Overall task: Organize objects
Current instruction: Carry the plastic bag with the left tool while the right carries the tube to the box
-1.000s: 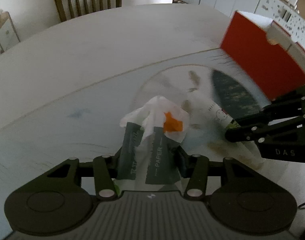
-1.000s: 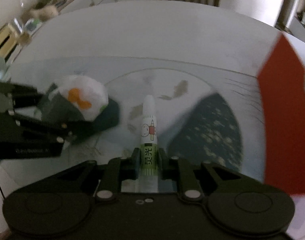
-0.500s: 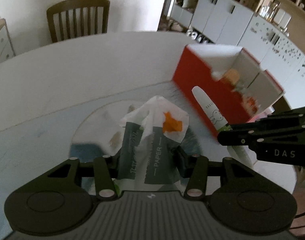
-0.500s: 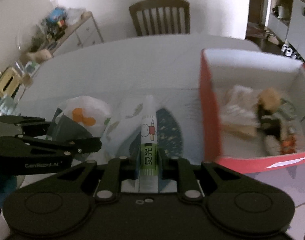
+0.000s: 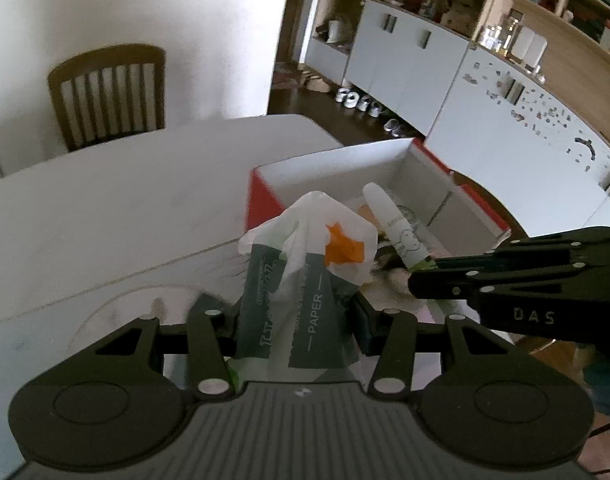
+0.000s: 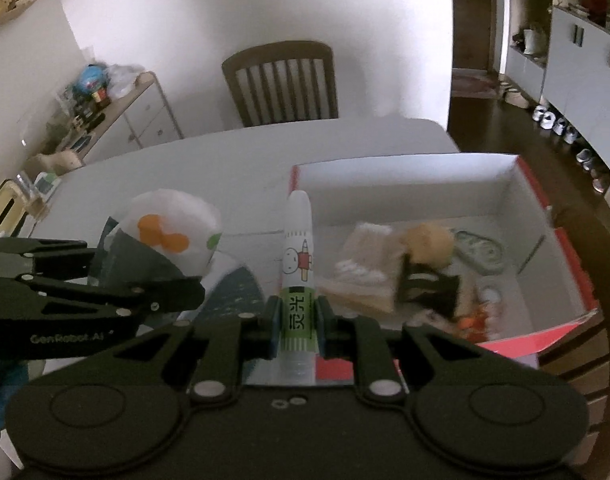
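My left gripper (image 5: 297,316) is shut on a white and dark green tissue pack (image 5: 305,272) with an orange mark, held above the table next to the box. My right gripper (image 6: 297,320) is shut on a white and green glue stick (image 6: 297,256) with a cartoon figure, pointing up and forward. The red box (image 6: 561,240) with white inner walls stands on the table to the right and holds several items. In the left wrist view the glue stick (image 5: 393,228) and right gripper (image 5: 425,280) are over the box (image 5: 261,200). The tissue pack (image 6: 165,236) also shows in the right wrist view.
A white table (image 5: 105,208) carries a patterned mat (image 6: 233,292). A wooden chair (image 6: 281,80) stands at the far edge. A sideboard with clutter (image 6: 105,108) is at the left, white cabinets (image 5: 445,64) at the right.
Both grippers have lifted with their objects and moved toward the red box, which now shows its open inside. The grips have not changed.
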